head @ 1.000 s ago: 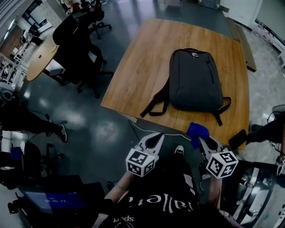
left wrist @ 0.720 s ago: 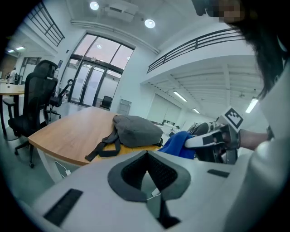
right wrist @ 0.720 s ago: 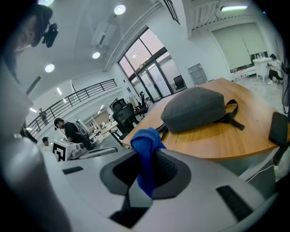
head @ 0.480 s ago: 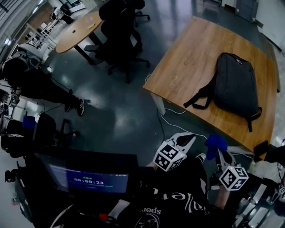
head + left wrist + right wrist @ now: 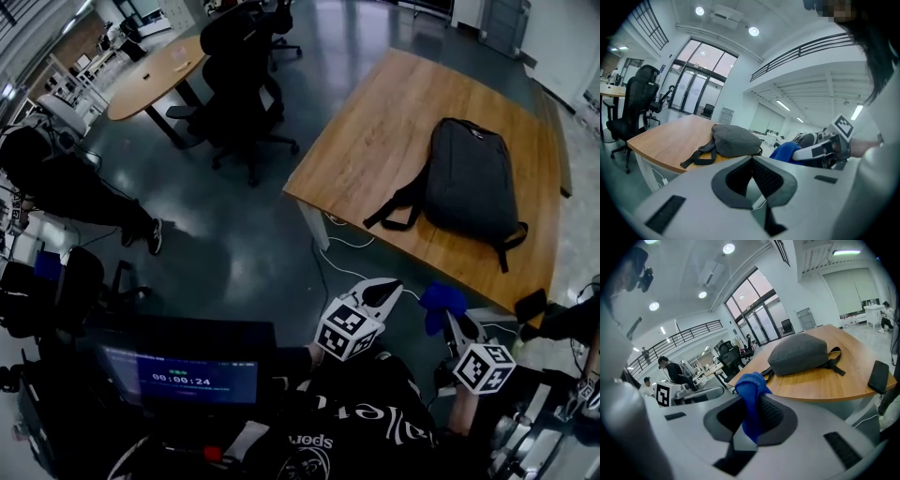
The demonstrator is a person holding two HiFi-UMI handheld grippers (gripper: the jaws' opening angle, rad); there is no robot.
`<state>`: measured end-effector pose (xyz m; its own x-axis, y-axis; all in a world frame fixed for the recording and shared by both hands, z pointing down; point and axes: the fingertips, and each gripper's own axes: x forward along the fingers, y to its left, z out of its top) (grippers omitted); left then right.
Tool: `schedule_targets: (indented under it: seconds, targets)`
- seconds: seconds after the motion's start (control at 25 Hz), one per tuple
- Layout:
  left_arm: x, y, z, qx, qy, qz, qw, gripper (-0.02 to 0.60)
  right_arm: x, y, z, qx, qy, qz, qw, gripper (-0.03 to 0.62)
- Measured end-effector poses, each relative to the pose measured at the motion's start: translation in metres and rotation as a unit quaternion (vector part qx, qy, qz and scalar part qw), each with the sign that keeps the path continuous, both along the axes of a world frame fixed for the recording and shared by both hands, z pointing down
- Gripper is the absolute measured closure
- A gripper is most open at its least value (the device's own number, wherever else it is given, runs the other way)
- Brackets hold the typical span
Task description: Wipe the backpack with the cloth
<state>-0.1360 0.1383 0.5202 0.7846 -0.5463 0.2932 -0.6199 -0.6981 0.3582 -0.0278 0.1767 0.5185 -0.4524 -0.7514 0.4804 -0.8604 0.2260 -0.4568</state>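
Note:
The dark grey backpack [image 5: 473,178] lies flat on the wooden table [image 5: 375,150], straps toward the near edge. It also shows in the left gripper view [image 5: 736,139] and the right gripper view [image 5: 801,355]. My right gripper [image 5: 448,319] is shut on a blue cloth [image 5: 441,305], which sticks up from between its jaws [image 5: 751,394]. It is held off the table, short of the near edge. My left gripper [image 5: 382,291] is beside it, also short of the table, with its jaws shut and nothing between them [image 5: 752,161].
A black phone [image 5: 530,305] lies at the table's near right corner [image 5: 879,376]. A white cable [image 5: 342,242] hangs below the table edge. Office chairs [image 5: 239,84] and a round table [image 5: 155,75] stand at the left. A monitor [image 5: 178,370] showing a timer is close at lower left.
The head view has swung left and back, so the table and backpack sit further right and the monitor has come in. Both grippers stay low before the person; the cloth stays gripped.

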Motion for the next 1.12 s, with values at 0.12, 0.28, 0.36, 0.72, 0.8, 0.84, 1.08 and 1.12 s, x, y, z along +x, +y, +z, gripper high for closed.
schedule_targets:
  seconds: [0.12, 0.28, 0.36, 0.72, 0.8, 0.84, 1.08, 1.12]
  targets:
    - [0.016, 0.010, -0.001, -0.002, 0.006, -0.001, 1.0000, 0.581, 0.014, 0.014, 0.001, -0.002, -0.004, -0.001, 1.000, 0.539]
    - [0.036, 0.024, 0.002, -0.005, -0.001, -0.007, 1.0000, 0.581, 0.037, 0.036, 0.008, -0.013, -0.007, -0.005, 1.000, 0.539]
    - [0.047, 0.029, 0.002, -0.006, 0.003, -0.012, 0.9999, 0.581, 0.052, 0.044, 0.010, -0.015, -0.006, -0.001, 1.000, 0.539]
    - [0.086, 0.057, 0.011, -0.008, -0.007, -0.018, 0.9998, 0.581, 0.085, 0.072, 0.026, -0.025, -0.013, -0.014, 1.000, 0.539]
    - [0.091, 0.061, 0.012, -0.009, -0.010, -0.018, 0.9997, 0.581, 0.088, 0.075, 0.028, -0.026, -0.016, -0.018, 0.999, 0.539]
    - [0.091, 0.063, 0.012, -0.010, -0.011, -0.020, 0.9997, 0.581, 0.088, 0.076, 0.029, -0.026, -0.018, -0.021, 0.999, 0.539]
    - [0.091, 0.065, 0.013, -0.006, -0.022, -0.031, 0.9992, 0.581, 0.089, 0.080, 0.029, -0.023, -0.026, -0.031, 0.999, 0.539]
    - [0.092, 0.066, 0.013, -0.005, -0.024, -0.033, 0.9992, 0.581, 0.089, 0.081, 0.030, -0.025, -0.027, -0.032, 0.999, 0.539]
